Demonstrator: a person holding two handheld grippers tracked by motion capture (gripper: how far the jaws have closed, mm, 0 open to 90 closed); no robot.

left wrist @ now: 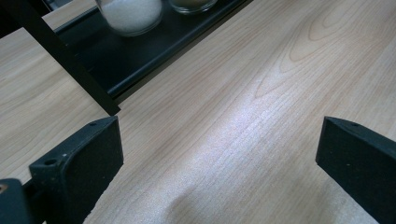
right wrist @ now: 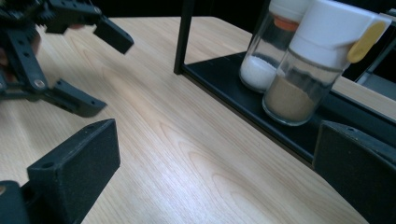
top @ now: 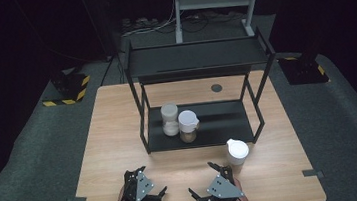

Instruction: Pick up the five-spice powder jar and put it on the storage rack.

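High view: a white-lidded jar (top: pixel 237 151) stands upright on the tabletop (top: pixel 110 138), long axis vertical, just beyond the right tongs (top: pixel 210 180). Both right and left tongs (top: pixel 152 179) are spread and hold nothing.

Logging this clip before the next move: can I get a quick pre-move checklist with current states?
1. Left tongs open, holding nothing: ok.
2. Right tongs open, holding nothing: ok.
3. White-lidded jar upright on the table, outside the rack, near the right tongs: ok.
4. Jar of white grains and jar of brown powder upright on the rack's lower shelf: ok.
5. Room on that shelf right of those jars: ok.
6. White-lidded jar's lid closed tight: cannot tell.
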